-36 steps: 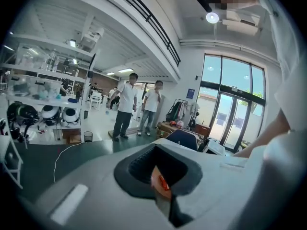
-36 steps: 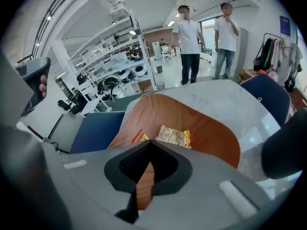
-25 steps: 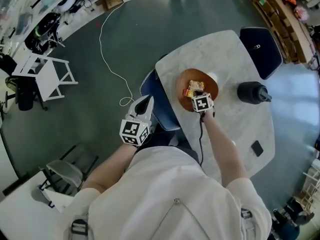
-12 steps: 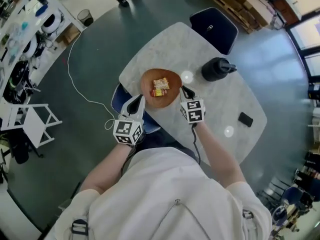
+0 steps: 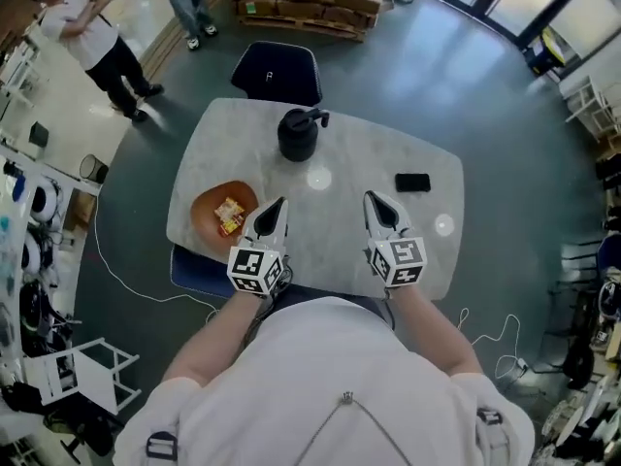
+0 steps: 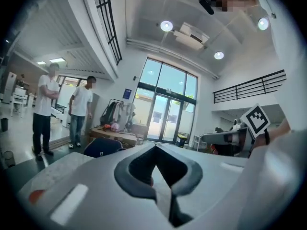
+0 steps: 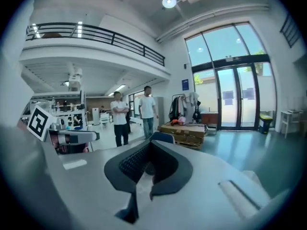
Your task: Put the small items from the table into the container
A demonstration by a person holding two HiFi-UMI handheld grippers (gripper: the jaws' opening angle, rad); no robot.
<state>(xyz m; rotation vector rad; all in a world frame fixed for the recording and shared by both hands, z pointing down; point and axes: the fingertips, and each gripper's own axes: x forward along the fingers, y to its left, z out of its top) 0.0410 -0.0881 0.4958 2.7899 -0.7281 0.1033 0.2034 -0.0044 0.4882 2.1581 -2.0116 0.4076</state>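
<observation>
left gripper (image 5: 279, 203) level, fingers pressed together, empty | right gripper (image 5: 370, 198) level, fingers pressed together, empty

Ahead of you: black lidded jug (image 5: 297, 136); black phone (image 5: 412, 183) lying flat, well to its right. Dark blue chair (image 5: 277, 71) just beyond the jug. Two people (image 5: 102, 42) stand at your far left, near stacked cardboard (image 5: 301, 3).

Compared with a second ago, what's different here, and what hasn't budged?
The right gripper left the orange bowl and pulled back to the near edge of the table, jaws shut, empty. The left gripper came in from beside the table to hover alongside it, jaws shut too. The snacks stay in the bowl; the black jug and phone kept their places.
</observation>
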